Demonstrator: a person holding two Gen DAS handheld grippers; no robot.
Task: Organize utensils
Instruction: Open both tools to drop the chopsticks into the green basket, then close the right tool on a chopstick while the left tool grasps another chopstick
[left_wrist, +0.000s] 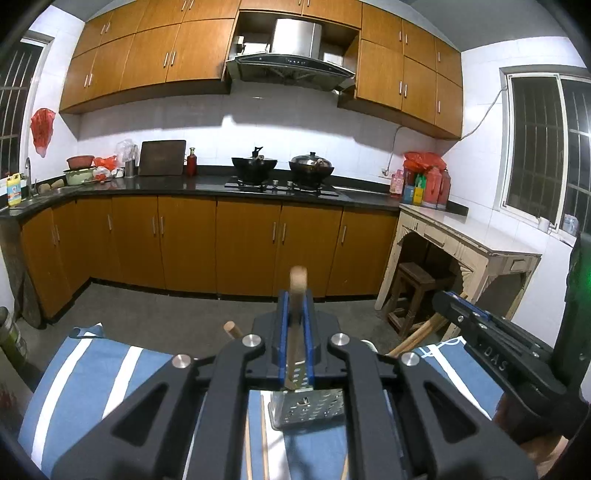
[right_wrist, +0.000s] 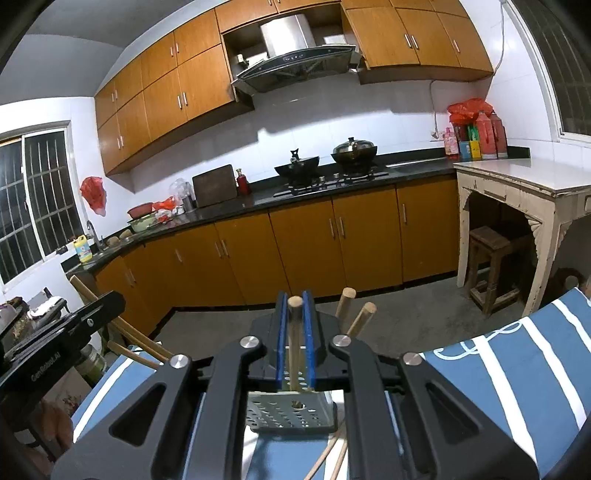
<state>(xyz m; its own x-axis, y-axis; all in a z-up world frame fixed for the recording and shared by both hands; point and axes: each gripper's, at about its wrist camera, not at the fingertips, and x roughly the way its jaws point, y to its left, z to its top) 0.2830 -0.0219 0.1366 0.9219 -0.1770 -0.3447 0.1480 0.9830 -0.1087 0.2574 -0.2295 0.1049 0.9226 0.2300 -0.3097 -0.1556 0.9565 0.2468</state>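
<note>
My left gripper (left_wrist: 295, 295) is shut on a wooden-handled utensil (left_wrist: 297, 282); its handle stands up between the blue pads. Below it sits a perforated metal utensil holder (left_wrist: 308, 410) on the blue-and-white striped cloth (left_wrist: 92, 369). Another wooden handle (left_wrist: 232, 329) sticks up to the left. My right gripper (right_wrist: 295, 301) is shut on a wooden-handled utensil (right_wrist: 294, 306) that stands in the perforated holder (right_wrist: 288, 411). Two more wooden handles (right_wrist: 348, 299) rise to its right. Loose chopsticks (right_wrist: 332, 458) lie on the cloth below the holder.
The other gripper shows at the right edge of the left wrist view (left_wrist: 491, 343) and at the left edge of the right wrist view (right_wrist: 55, 343). Beyond the cloth lie the floor, orange cabinets (left_wrist: 243, 243), a stove with woks (left_wrist: 280, 170) and a white side table (left_wrist: 472, 240).
</note>
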